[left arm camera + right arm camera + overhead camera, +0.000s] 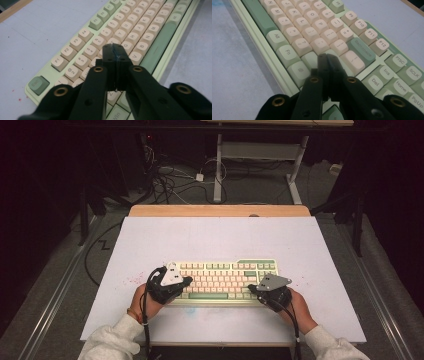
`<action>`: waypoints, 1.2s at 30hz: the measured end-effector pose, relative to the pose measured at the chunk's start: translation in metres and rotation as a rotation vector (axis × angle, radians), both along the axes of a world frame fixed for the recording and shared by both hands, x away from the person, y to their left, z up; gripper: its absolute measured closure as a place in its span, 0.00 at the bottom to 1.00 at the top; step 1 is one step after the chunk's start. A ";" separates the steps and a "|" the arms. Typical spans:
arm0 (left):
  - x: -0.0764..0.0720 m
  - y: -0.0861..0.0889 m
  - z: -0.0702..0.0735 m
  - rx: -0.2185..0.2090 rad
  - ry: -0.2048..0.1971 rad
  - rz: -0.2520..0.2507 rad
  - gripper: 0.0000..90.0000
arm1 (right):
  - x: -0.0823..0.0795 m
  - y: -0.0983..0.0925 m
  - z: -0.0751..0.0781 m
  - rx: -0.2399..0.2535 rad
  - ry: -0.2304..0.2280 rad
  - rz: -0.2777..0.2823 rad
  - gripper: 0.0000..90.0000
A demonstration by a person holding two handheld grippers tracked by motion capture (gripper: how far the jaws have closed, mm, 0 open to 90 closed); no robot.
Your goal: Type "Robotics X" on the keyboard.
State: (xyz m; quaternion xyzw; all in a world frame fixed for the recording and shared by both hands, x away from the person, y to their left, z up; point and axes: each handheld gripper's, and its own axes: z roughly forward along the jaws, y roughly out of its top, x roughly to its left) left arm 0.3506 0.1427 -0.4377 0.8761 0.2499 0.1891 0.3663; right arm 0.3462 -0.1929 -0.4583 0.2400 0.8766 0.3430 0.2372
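A cream-and-green keyboard (225, 281) is set on the near half of a pale table (210, 237). The left gripper (186, 281) is held over its left-hand keys, the right gripper (251, 289) over its right-hand keys — both with jaws pressed together, nothing gripped between them.
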 end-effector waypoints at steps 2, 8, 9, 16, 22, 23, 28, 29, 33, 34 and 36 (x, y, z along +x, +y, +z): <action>0.003 -0.004 0.000 0.013 0.008 -0.002 0.97 | 0.000 0.000 0.000 0.000 -0.003 0.002 1.00; 0.013 -0.012 -0.001 0.039 0.039 -0.006 0.97 | 0.000 0.000 -0.001 0.002 -0.004 0.001 1.00; 0.017 -0.016 -0.001 0.055 0.046 -0.006 0.97 | 0.000 0.000 -0.001 0.002 -0.004 -0.001 1.00; 0.027 -0.027 -0.002 0.091 0.076 -0.014 0.97 | -0.001 0.000 -0.001 0.001 -0.008 -0.001 1.00; 0.033 -0.031 -0.004 0.091 0.074 -0.009 0.97 | -0.001 0.000 -0.001 0.000 -0.011 -0.002 1.00; 0.033 -0.031 -0.004 0.091 0.074 -0.009 0.97 | -0.001 0.000 -0.001 0.000 -0.011 -0.002 1.00; 0.035 -0.030 -0.005 0.089 0.079 -0.004 0.97 | -0.001 0.000 -0.001 -0.002 -0.012 -0.002 1.00; 0.036 -0.030 -0.005 0.093 0.078 -0.003 0.97 | -0.001 0.000 -0.001 -0.002 -0.012 -0.002 1.00; 0.037 -0.032 -0.006 0.097 0.079 -0.002 0.97 | -0.001 0.000 -0.001 -0.002 -0.010 -0.003 1.00; 0.037 -0.032 -0.006 0.097 0.079 -0.002 0.97 | -0.001 0.000 -0.001 -0.002 -0.011 -0.003 1.00; 0.038 -0.033 -0.007 0.105 0.082 -0.005 0.97 | -0.001 0.000 -0.001 -0.003 -0.011 -0.003 1.00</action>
